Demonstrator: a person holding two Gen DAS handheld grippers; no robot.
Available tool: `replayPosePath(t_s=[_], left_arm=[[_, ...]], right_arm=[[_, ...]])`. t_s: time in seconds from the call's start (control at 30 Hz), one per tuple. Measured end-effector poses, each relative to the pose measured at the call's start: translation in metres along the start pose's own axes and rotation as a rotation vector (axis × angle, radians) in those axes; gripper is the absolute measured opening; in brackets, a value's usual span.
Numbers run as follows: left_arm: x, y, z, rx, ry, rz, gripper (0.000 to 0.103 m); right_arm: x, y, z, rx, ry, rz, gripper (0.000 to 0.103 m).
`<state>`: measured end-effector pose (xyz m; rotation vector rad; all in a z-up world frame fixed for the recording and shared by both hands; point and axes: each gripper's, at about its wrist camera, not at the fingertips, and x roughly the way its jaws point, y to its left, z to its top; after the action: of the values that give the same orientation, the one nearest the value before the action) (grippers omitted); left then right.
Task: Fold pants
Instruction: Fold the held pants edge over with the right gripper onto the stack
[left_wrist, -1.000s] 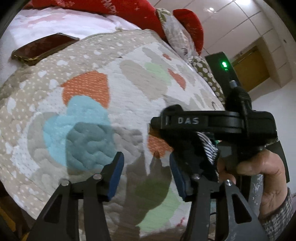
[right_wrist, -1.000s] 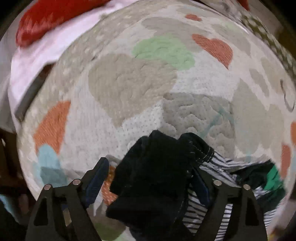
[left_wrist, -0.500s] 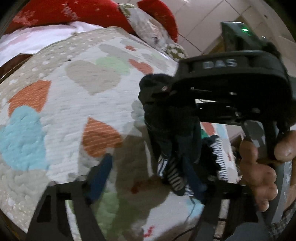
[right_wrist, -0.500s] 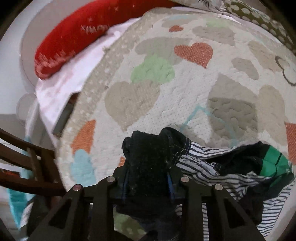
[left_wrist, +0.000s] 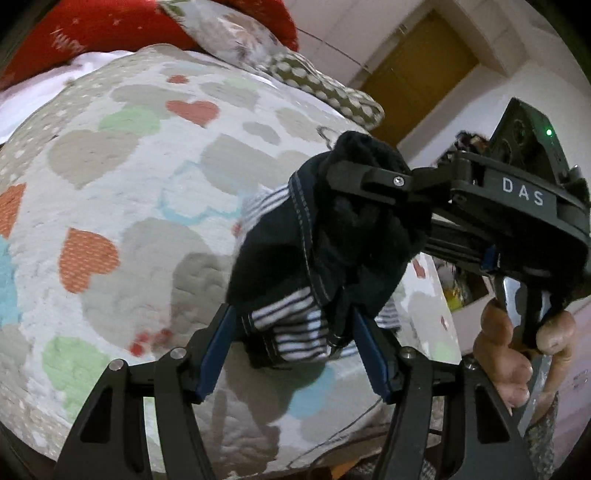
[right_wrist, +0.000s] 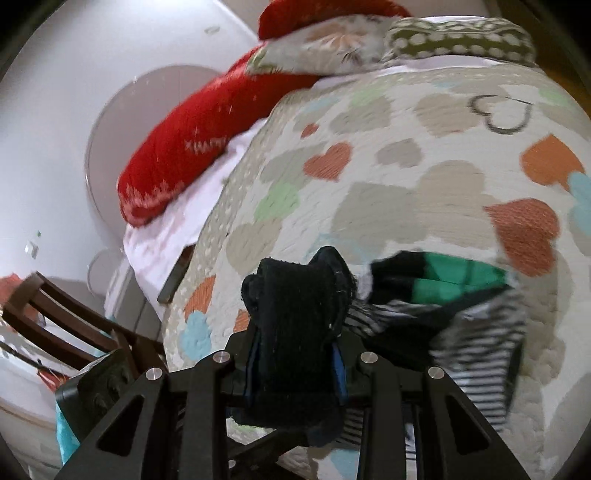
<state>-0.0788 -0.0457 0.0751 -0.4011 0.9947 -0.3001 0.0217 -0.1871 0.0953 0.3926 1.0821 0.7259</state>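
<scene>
Home bedroom: bed with heart-patterned quilt (left_wrist: 155, 192), red pillow (right_wrist: 192, 147), wooden door (left_wrist: 417, 70).

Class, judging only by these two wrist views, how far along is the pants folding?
Early stage. Done: right gripper has clamped the pants and lifted a bunch above the quilt. In hand: left gripper open around the striped part. Left: spreading flat and every fold.

soft indoor light, fisheye-bent edges, motion blur smearing the right view.

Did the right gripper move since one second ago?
Yes. The right gripper, clamping the pants, rose away from the heart quilt.
</scene>
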Motion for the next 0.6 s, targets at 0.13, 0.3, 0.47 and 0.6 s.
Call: replayPosePath(t_s=[0.13, 0.3, 0.47, 0.6], left_arm=[[0.009, -0.011, 0.0, 0.009, 0.036, 0.011, 0.064], [0.015, -0.008, 0.009, -0.029, 0.061, 0.006, 0.064], [0.014, -0.011, 0.026, -0.028, 0.023, 0.052, 0.065], [0.031, -0.023, 0.028, 0.021, 0.041, 0.082, 0.065]], right_arm=[[-0.022, -0.04, -0.011, 0.068, -0.052, 0.028, 0.034], [-0.038, -0.09, -0.026, 0.118, -0.097, -0.065, 0.039], [-0.072, -0.106, -0.036, 0.105, -0.206, -0.225, 0.062], [-0.106, -0.104, -0.039, 0.141, -0.327, -0.052, 0.062]])
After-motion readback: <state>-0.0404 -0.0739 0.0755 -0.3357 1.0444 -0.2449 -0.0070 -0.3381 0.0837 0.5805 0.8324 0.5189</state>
